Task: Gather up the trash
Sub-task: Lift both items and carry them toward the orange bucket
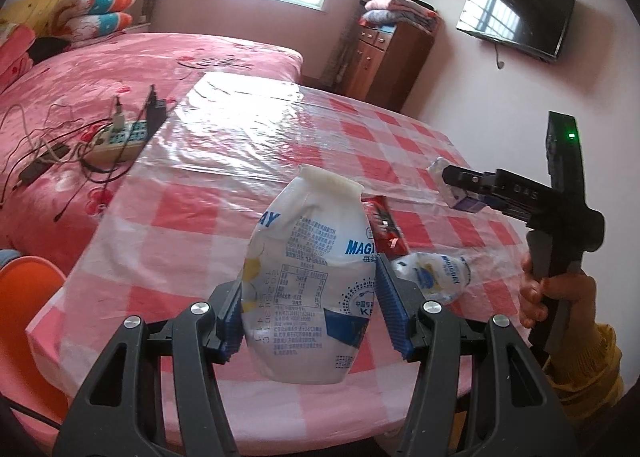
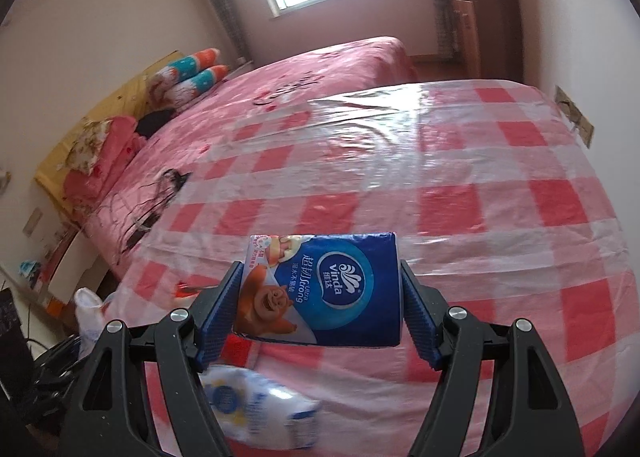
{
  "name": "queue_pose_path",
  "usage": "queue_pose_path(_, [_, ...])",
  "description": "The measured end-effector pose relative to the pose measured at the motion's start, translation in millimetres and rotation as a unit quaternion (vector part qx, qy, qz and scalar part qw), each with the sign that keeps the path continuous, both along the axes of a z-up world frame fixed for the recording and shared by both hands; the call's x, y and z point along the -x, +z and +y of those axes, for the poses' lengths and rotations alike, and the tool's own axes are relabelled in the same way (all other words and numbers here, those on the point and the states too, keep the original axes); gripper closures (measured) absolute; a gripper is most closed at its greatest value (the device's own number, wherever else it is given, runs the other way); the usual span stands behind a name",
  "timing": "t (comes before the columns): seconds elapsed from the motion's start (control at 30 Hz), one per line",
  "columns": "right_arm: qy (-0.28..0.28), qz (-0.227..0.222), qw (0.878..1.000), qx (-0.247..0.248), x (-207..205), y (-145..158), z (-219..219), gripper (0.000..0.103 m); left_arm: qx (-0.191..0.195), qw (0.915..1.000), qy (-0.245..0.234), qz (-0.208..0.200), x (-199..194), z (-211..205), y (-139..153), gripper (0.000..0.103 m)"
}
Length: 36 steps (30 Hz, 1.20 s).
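My left gripper (image 1: 308, 297) is shut on a crumpled white drink bottle (image 1: 308, 269) with blue print and holds it above the checked table (image 1: 200, 225). My right gripper (image 2: 320, 297) is shut on a blue Vinda tissue pack (image 2: 332, 289) and holds it above the table; it also shows in the left wrist view (image 1: 460, 187) at the right. A second white bottle (image 1: 432, 275) lies on the table near a red wrapper (image 1: 386, 227); that bottle shows blurred in the right wrist view (image 2: 260, 405).
The table wears a red and white checked cloth under clear plastic (image 2: 440, 177). A pink bed (image 1: 100, 69) stands behind it with a power strip and cables (image 1: 116, 137). An orange chair (image 1: 24, 297) is at the left. A cabinet (image 1: 384, 57) and wall TV (image 1: 516, 17) are beyond.
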State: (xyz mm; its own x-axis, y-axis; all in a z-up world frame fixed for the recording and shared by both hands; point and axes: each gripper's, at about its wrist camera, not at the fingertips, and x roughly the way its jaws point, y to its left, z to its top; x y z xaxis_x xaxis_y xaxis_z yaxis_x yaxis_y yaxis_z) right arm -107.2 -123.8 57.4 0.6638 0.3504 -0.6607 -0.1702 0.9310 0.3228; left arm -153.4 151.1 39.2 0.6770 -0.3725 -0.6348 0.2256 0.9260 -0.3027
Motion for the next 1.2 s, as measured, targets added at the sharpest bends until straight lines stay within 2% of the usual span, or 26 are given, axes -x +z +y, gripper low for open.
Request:
queue_pose_path(0.3, [0.068, 0.000, 0.998, -0.005, 9.2, 15.9, 61.1, 0.029, 0.015, 0.9990, 0.042, -0.005, 6.4, 40.5, 0.8, 0.045])
queue_pose_path(0.6, [0.148, 0.010, 0.989, 0.000, 19.5, 22.5, 130.4, 0.029, 0.027, 0.9952, 0.094, -0.010, 18.1, 88.0, 0.1, 0.044])
queue_pose_path(0.93, [0.262, 0.012, 0.965, 0.013, 38.0, 23.6, 225.6, 0.029, 0.042, 0.9835, 0.176, -0.009, 36.7, 152.8, -8.9, 0.045])
queue_pose_path(1.2, [0.336, 0.013, 0.941, 0.030, 48.5, 20.0, 297.4, 0.029, 0.055, 0.9672, 0.248, 0.001, 50.5, 204.7, -23.1, 0.044])
